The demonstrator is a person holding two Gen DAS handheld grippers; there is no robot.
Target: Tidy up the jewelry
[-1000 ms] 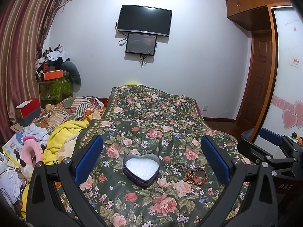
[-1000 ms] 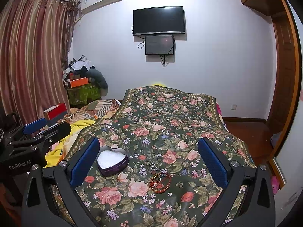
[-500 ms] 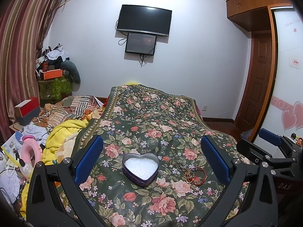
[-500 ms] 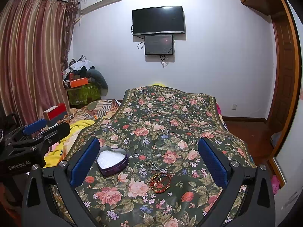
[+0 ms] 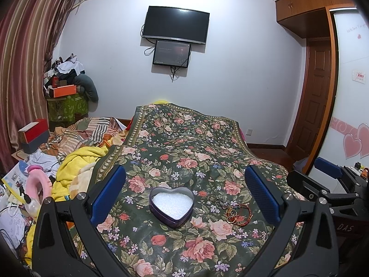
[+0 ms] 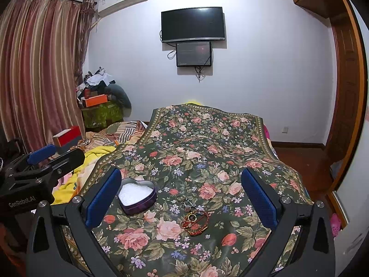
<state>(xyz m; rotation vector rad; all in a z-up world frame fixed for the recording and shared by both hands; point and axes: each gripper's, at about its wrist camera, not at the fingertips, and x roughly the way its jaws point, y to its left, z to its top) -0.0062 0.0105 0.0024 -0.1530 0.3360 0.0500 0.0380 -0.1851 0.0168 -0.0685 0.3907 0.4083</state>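
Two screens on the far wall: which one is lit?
The smaller screen, mounted just under the big TV. It shows a faint reddish picture with a line of text, while the big TV above is plain black.

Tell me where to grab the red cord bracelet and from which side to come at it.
Pinch the red cord bracelet on its outer right arc, coming from above with the right gripper. It lies flat on the floral bedspread, tangled with rings on its left, so the right edge looks freest.
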